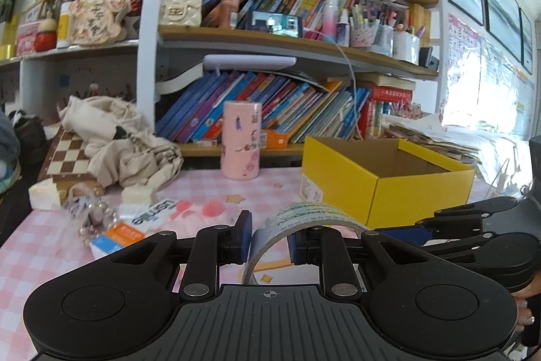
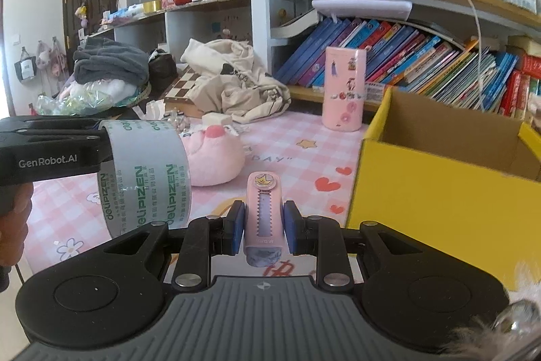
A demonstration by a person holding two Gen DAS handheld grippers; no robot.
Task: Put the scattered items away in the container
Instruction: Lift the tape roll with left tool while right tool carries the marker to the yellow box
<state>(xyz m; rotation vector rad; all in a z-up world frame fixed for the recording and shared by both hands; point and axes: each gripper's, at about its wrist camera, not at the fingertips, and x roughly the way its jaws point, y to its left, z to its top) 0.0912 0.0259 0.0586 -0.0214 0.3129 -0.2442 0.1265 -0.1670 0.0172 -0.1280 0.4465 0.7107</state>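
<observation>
Left tongs (image 1: 268,237): clamped on the wall of a clear tape roll (image 1: 297,219) printed in green, held clear of the pink checked counter (image 1: 40,246), just beside the open yellow box (image 1: 419,192). Right tongs (image 2: 263,227): clamped on a pink sawtooth-slotted eraser case (image 2: 263,208), held above the counter to the left of the same box. Also on the counter: pink plush toy (image 2: 213,154), pink sticker-covered canister (image 2: 345,90), cream garment (image 2: 233,83) over a chessboard (image 2: 182,87).

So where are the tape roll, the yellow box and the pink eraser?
tape roll (image 2: 145,175), right wrist view, on its printed outer band
yellow box (image 1: 416,195), left wrist view, on its front wall
pink eraser (image 2: 263,215), right wrist view, on its serrated middle
</observation>
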